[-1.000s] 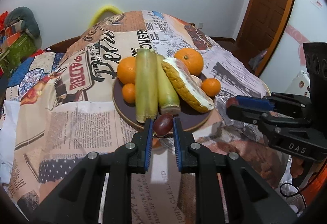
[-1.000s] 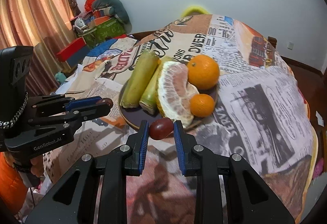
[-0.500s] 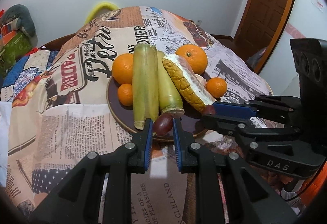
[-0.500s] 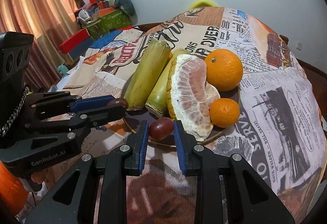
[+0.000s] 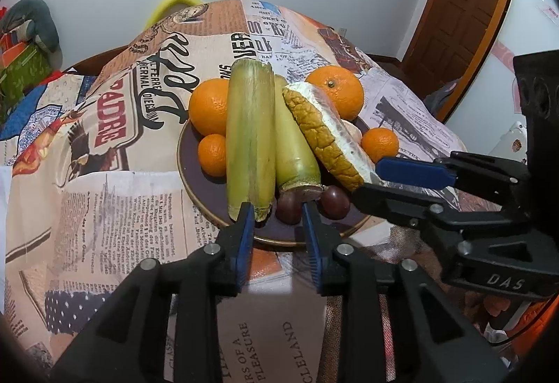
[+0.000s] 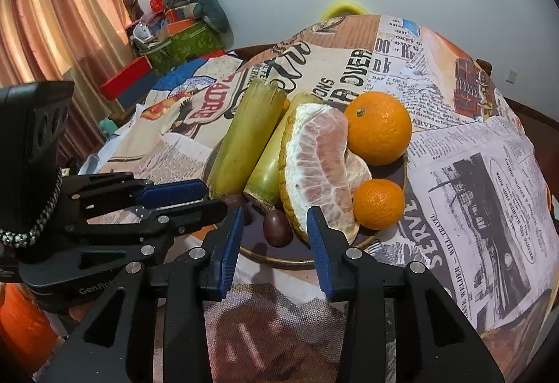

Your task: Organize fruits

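Note:
A dark plate [image 5: 195, 198] with a gold rim holds two green cane stalks [image 5: 249, 142], a pomelo wedge [image 5: 325, 135], oranges [image 5: 335, 96] and small tangerines [image 5: 380, 145]. Two dark red grapes lie at its near edge. One grape [image 5: 288, 210] sits between the tips of my left gripper [image 5: 276, 212], whose jaws are opening and no longer press it. The other grape [image 6: 277, 227] lies free between the tips of my right gripper [image 6: 275, 213], also opening. Each gripper shows in the other's view, right gripper [image 5: 367, 182] and left gripper [image 6: 215, 199], both low over the rim.
The round table [image 6: 471, 173] wears a newspaper-print cloth that hangs over its edges. Boxes and bags [image 6: 174, 34] pile up by the curtain at the left. A wooden door [image 5: 468, 6] stands at the right, and a yellow chair back [image 5: 174, 2] shows behind the table.
Both grippers came closer to the plate and sank a little. Their jaws, shut on a grape each before, have parted, and both grapes now rest on the plate.

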`<state>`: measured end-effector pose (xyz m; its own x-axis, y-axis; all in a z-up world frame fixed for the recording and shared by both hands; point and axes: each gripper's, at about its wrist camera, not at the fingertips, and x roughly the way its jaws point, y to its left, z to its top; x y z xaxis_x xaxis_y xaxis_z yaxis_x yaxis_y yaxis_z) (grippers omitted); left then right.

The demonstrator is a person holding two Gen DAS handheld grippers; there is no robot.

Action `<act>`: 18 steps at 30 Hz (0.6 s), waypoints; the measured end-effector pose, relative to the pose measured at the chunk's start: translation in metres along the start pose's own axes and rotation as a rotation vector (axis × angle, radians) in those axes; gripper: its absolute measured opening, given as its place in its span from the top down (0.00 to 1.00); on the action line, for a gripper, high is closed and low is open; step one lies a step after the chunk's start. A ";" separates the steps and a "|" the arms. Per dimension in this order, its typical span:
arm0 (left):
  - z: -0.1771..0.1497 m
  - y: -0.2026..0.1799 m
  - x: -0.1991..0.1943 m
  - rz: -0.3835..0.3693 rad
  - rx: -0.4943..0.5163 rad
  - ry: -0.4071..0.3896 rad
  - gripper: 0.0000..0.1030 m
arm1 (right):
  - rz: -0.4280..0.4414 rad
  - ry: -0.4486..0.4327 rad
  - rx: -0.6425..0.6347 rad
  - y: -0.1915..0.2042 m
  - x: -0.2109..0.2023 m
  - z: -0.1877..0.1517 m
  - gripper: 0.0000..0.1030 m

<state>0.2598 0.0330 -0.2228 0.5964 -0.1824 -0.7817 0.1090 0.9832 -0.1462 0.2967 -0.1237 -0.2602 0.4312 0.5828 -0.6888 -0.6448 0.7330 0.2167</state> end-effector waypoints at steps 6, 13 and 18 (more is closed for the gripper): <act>0.004 -0.004 -0.019 0.030 0.003 -0.045 0.73 | -0.017 -0.050 0.014 -0.002 -0.019 0.004 0.66; 0.018 -0.016 -0.094 0.066 -0.009 -0.213 0.73 | -0.059 -0.172 0.012 0.005 -0.074 0.015 0.66; 0.021 -0.035 -0.164 0.096 0.011 -0.372 0.73 | -0.093 -0.313 -0.010 0.024 -0.136 0.021 0.66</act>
<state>0.1746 0.0282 -0.0769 0.8519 -0.0781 -0.5178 0.0460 0.9962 -0.0745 0.2359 -0.1786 -0.1468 0.6605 0.5944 -0.4587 -0.5989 0.7856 0.1555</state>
